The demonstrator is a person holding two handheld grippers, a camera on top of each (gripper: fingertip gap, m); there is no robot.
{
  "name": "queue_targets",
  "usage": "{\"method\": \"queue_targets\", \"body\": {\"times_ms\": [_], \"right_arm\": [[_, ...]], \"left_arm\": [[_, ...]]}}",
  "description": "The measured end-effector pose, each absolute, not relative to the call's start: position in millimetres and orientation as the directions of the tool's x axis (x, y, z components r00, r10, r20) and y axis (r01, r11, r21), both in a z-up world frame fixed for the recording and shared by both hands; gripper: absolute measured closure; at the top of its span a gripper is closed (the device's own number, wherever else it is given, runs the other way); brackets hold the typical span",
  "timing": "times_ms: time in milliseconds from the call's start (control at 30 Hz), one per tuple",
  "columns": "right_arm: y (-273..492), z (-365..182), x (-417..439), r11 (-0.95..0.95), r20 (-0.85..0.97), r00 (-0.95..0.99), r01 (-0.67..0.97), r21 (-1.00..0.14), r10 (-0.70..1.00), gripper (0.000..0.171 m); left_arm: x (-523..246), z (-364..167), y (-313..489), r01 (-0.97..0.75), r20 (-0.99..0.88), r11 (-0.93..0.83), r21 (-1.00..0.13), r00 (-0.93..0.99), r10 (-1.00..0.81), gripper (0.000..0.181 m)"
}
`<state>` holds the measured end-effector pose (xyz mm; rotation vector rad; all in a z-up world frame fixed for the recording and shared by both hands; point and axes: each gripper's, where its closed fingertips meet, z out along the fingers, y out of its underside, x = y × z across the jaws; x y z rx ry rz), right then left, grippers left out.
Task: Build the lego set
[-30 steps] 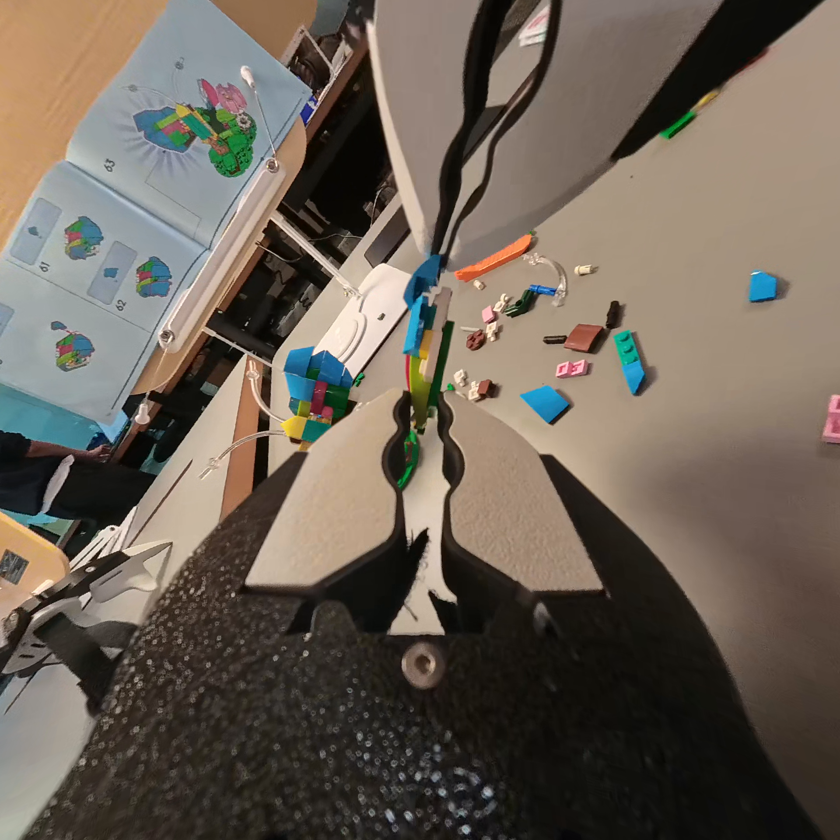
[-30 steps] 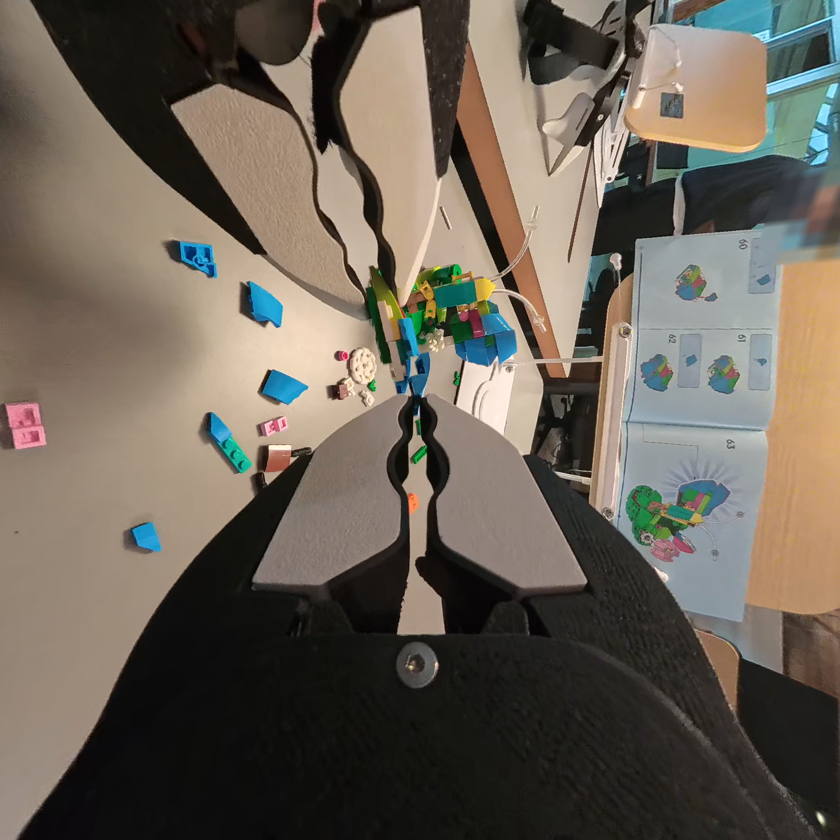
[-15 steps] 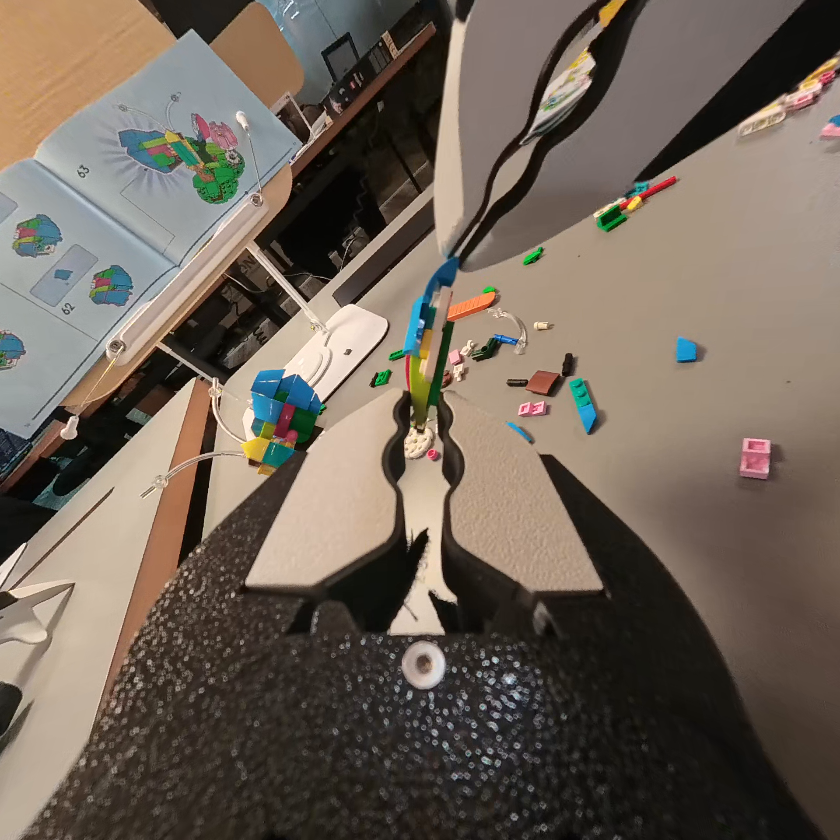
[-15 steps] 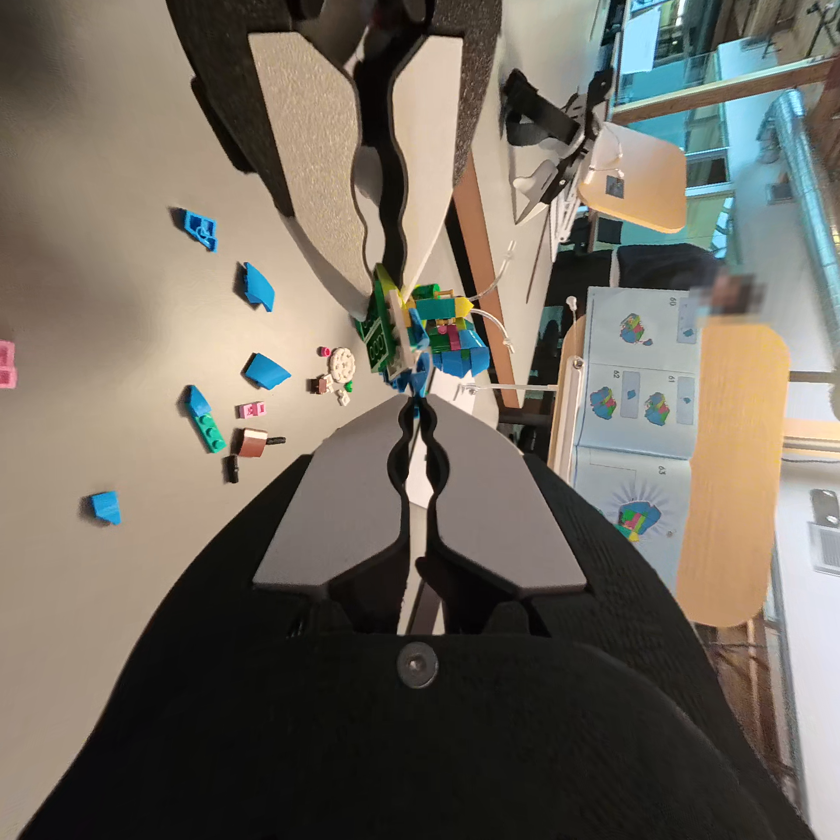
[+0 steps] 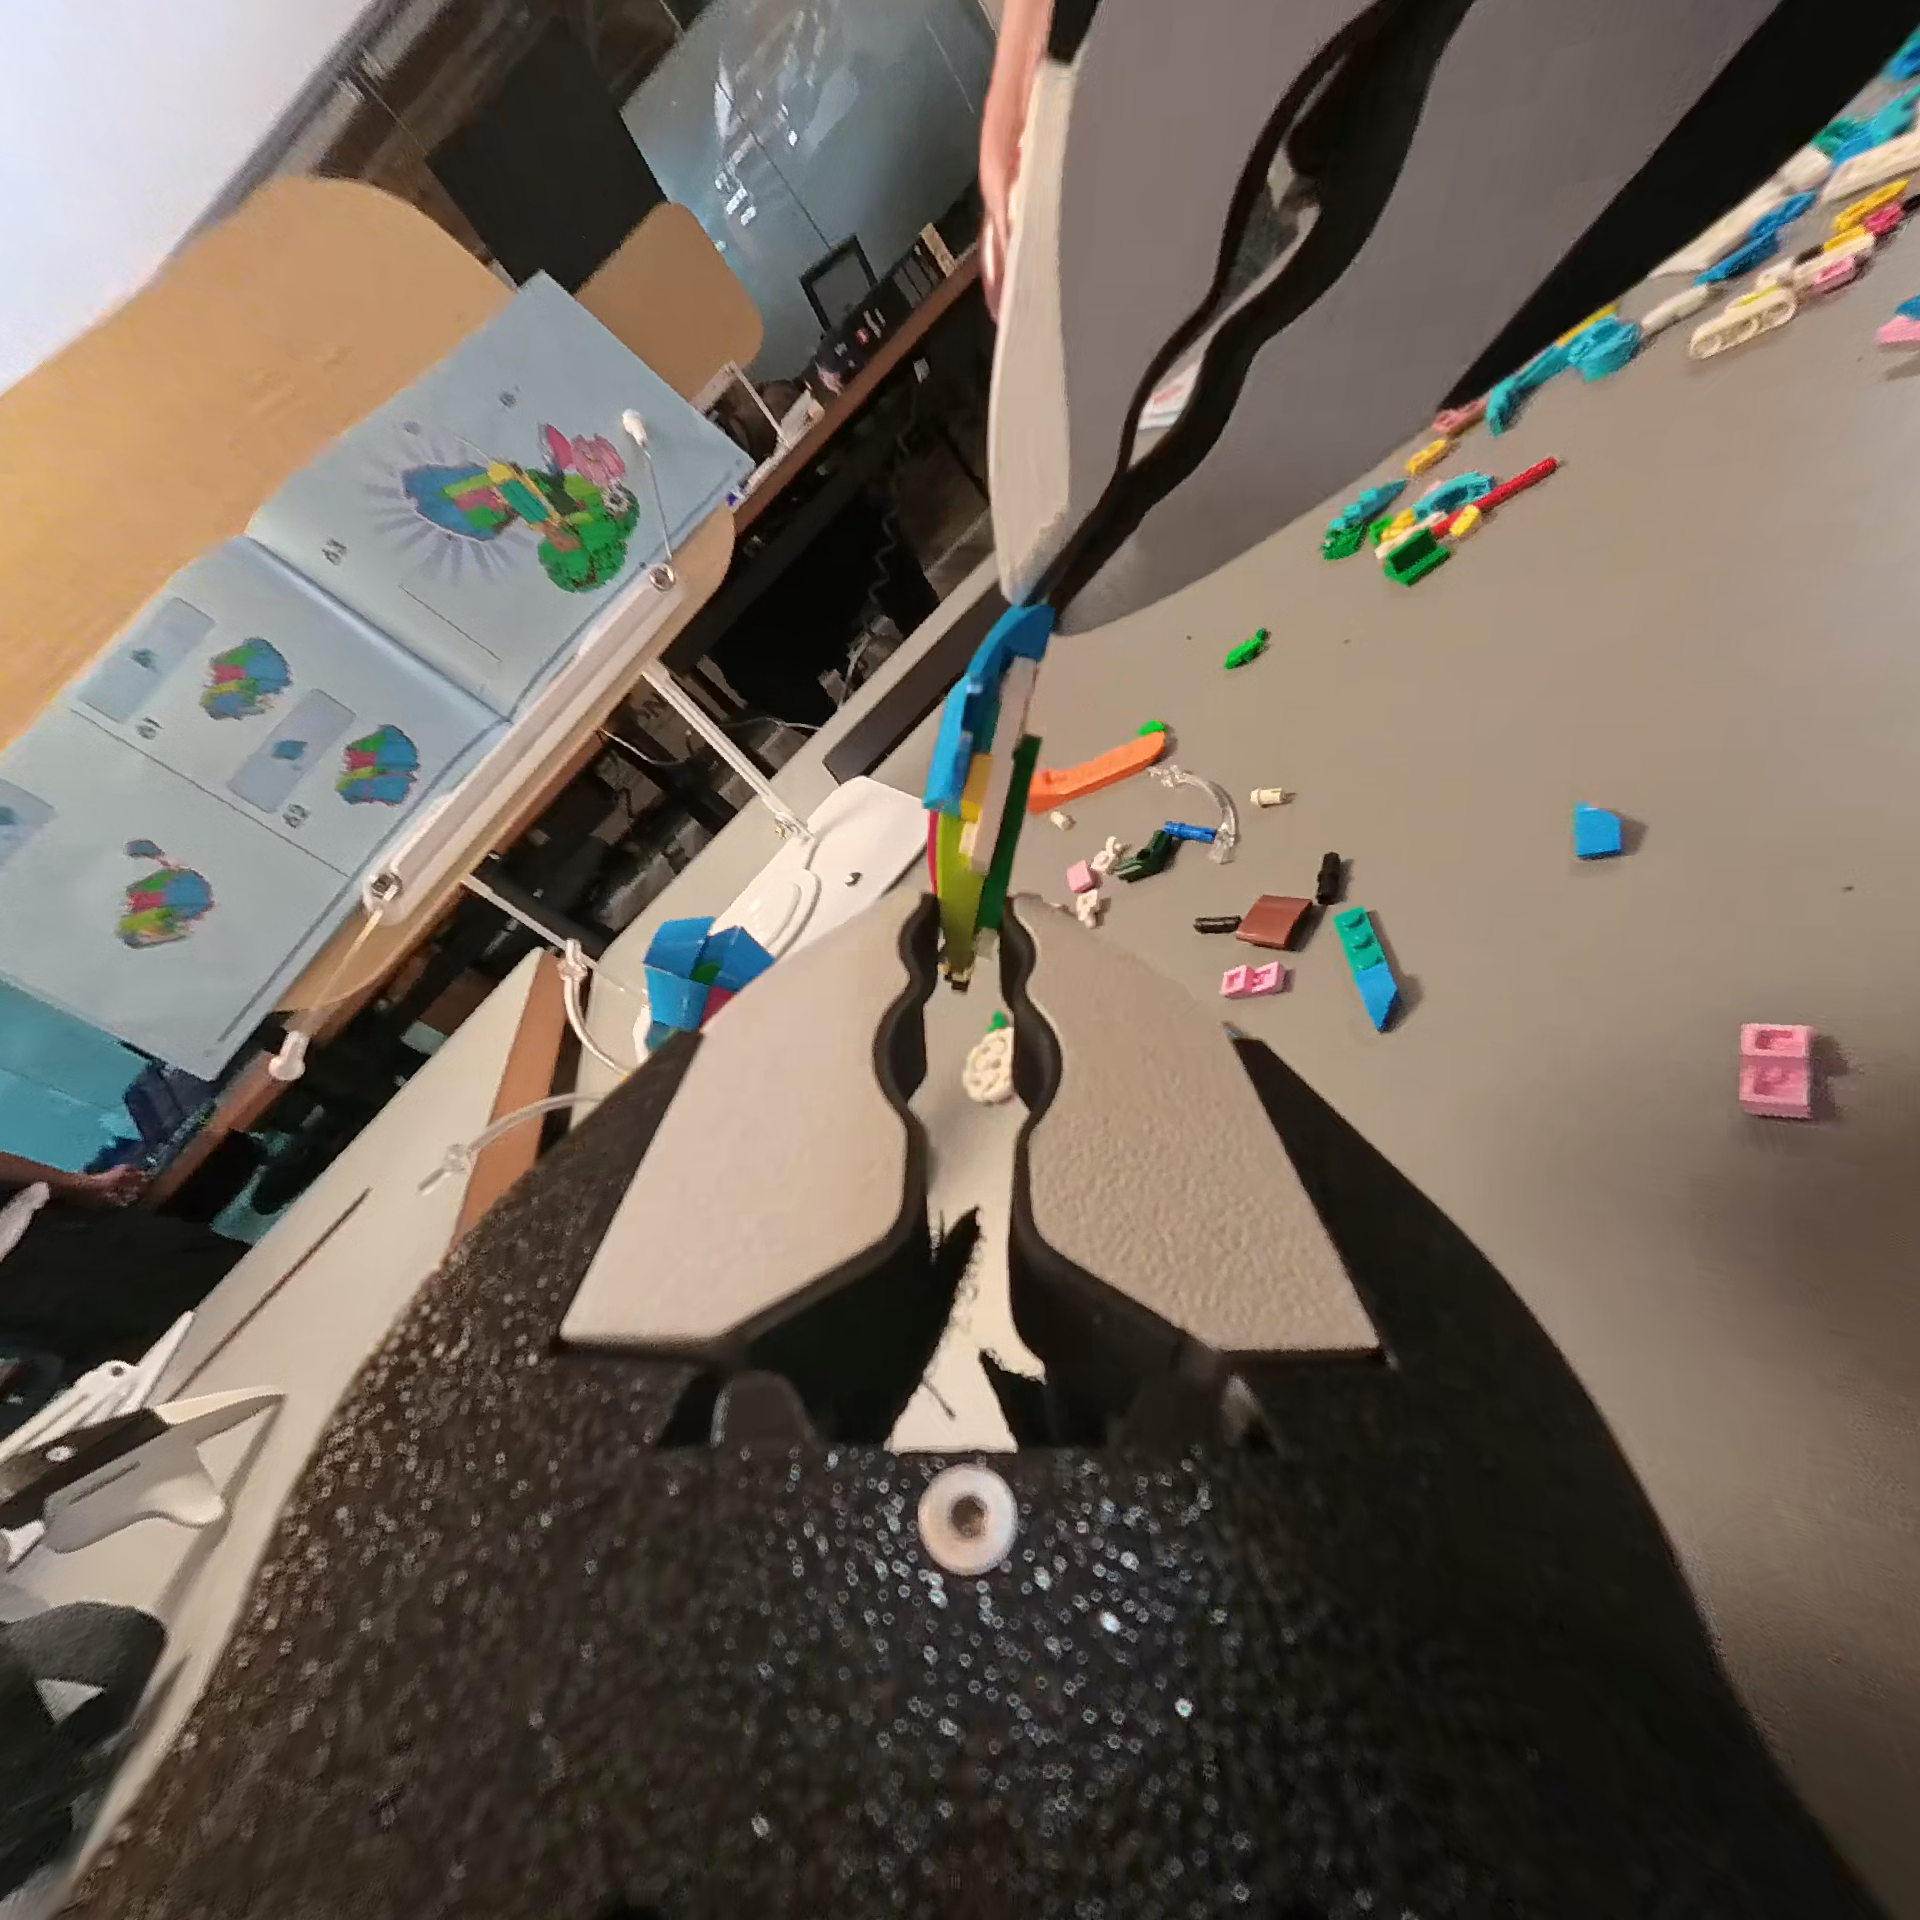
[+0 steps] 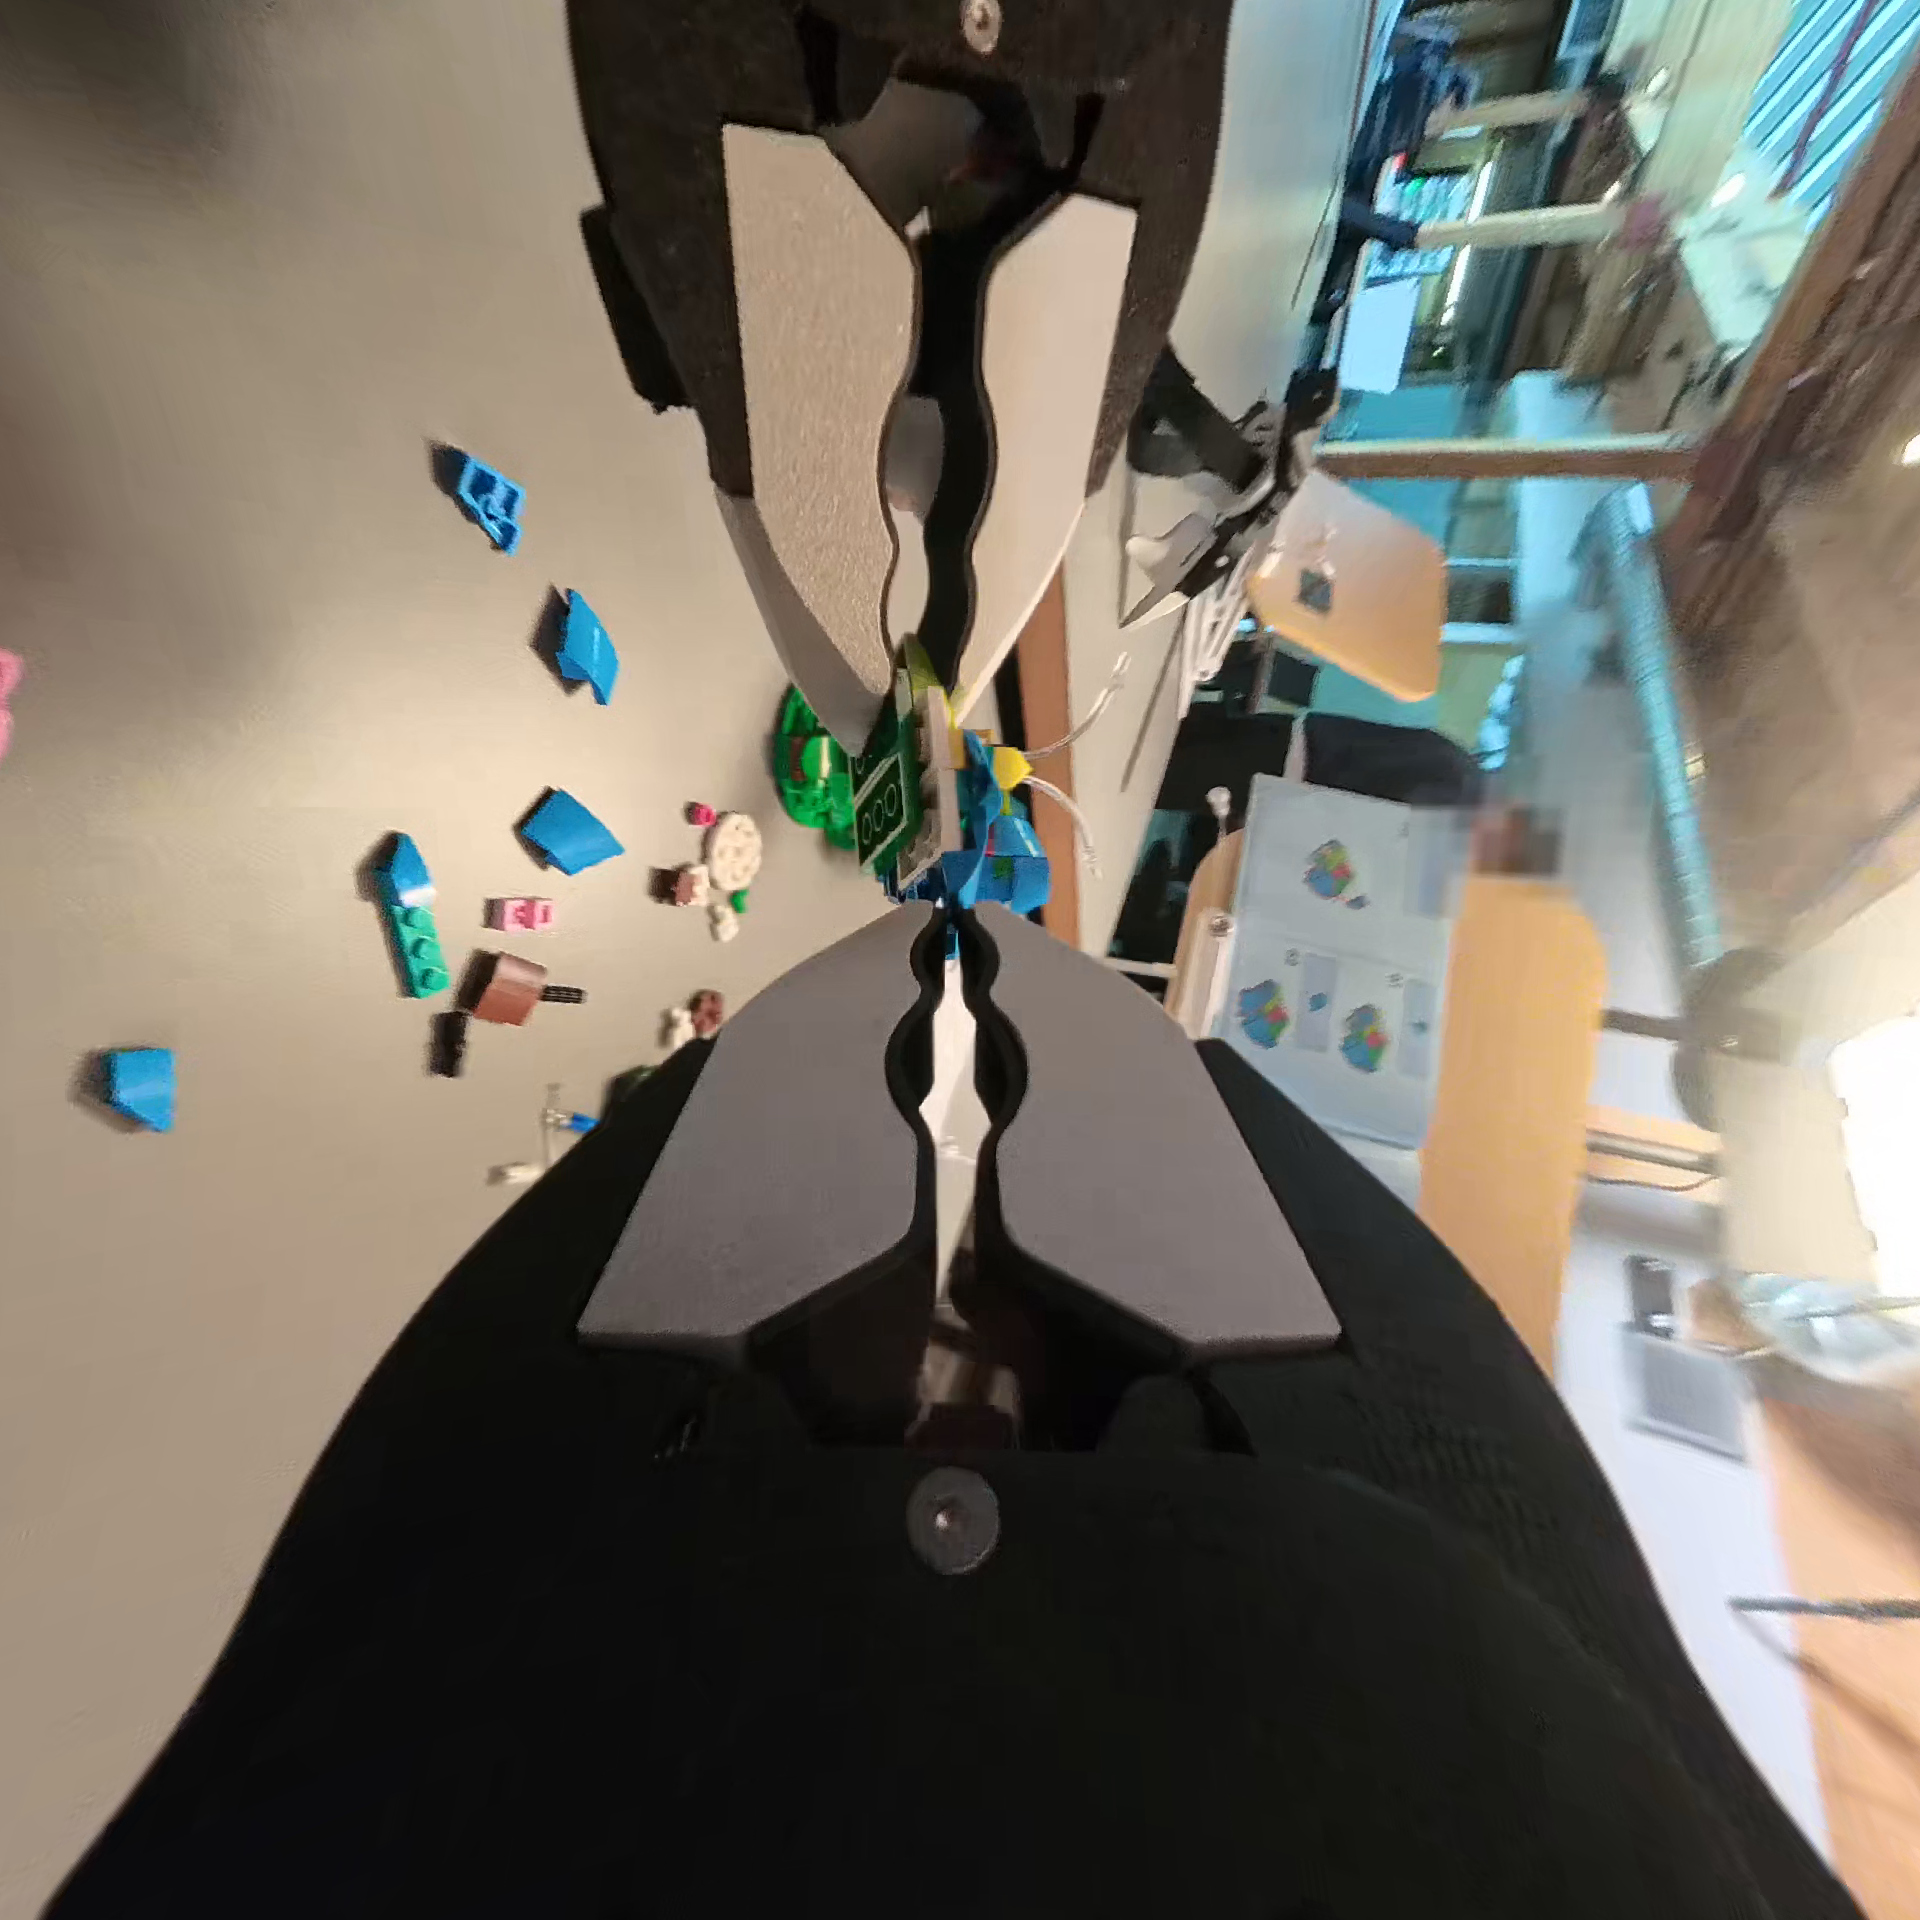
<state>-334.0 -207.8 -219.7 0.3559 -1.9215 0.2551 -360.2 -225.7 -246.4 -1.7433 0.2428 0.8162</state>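
Observation:
My left gripper (image 5: 961, 920) is shut on the lower end of a flat lego assembly (image 5: 982, 821) of green, yellow, white and blue plates, held on edge above the grey table (image 5: 1558, 675). My right gripper (image 5: 1029, 603) comes in from above and is shut on the blue brick (image 5: 1013, 639) at the assembly's top end. In the right wrist view my right gripper (image 6: 951, 923) pinches that blue end and faces the left gripper (image 6: 930, 681), with the assembly (image 6: 894, 805) between them. A second blue multicoloured build (image 5: 691, 966) stands on the table, partly hidden by my left finger.
An open instruction booklet (image 5: 312, 675) stands on a holder at the left. Loose pieces lie on the table: a pink brick (image 5: 1779, 1070), a blue slope (image 5: 1595, 831), an orange piece (image 5: 1101, 769), a teal and blue plate (image 5: 1366, 961), a white round piece (image 5: 989, 1065). More pieces lie far right (image 5: 1455, 509).
Both grippers have risen and turned together with the assembly still held between them. The table pieces and the booklet have slid across both views; the second build is now more hidden.

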Motion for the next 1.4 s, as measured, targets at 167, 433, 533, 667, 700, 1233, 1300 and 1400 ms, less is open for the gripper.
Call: {"method": "queue_targets", "body": {"times_ms": [167,433,533,667,700,1233,1300,1400], "right_arm": [[-213.7,-208.1,-324.4,0.888,0.955,-0.230,-0.455,0.065,-0.188,0.171],[-219.1,-196.4,-308.0,0.822,0.964,-0.059,-0.539,0.187,-0.258,0.171],[-217.5,-196.2,-307.3,0.822,0.961,-0.044,-0.530,0.208,-0.272,0.171],[-217.1,-197.2,-306.5,0.817,0.956,-0.037,-0.529,0.229,-0.292,0.171],[-216.8,-198.0,-306.8,0.817,0.954,-0.041,-0.529,0.232,-0.297,0.171],[-208.3,-209.1,-314.2,0.857,0.931,-0.288,-0.513,0.046,-0.223,0.170],[-208.2,-208.9,-314.4,0.855,0.928,-0.295,-0.516,0.046,-0.227,0.170],[-208.0,-209.5,-314.9,0.855,0.924,-0.299,-0.516,0.054,-0.238,0.169]], "left_arm": [[-354.2,-230.7,-228.9,-0.670,-0.729,-0.287,-0.684,0.618,0.294,0.171],[-346.4,-212.8,-233.2,-0.805,-0.844,-0.313,-0.503,0.380,0.379,0.171],[-344.6,-211.1,-233.1,-0.819,-0.856,-0.321,-0.475,0.347,0.383,0.171],[-343.9,-212.3,-232.0,-0.815,-0.852,-0.312,-0.488,0.366,0.375,0.171],[-344.3,-213.7,-231.3,-0.809,-0.848,-0.310,-0.499,0.381,0.369,0.171],[-348.4,-226.6,-224.0,-0.738,-0.802,-0.322,-0.593,0.505,0.318,0.171],[-348.2,-226.3,-224.1,-0.739,-0.803,-0.321,-0.592,0.503,0.320,0.171],[-348.5,-226.8,-224.1,-0.738,-0.803,-0.325,-0.591,0.504,0.316,0.171]]}}
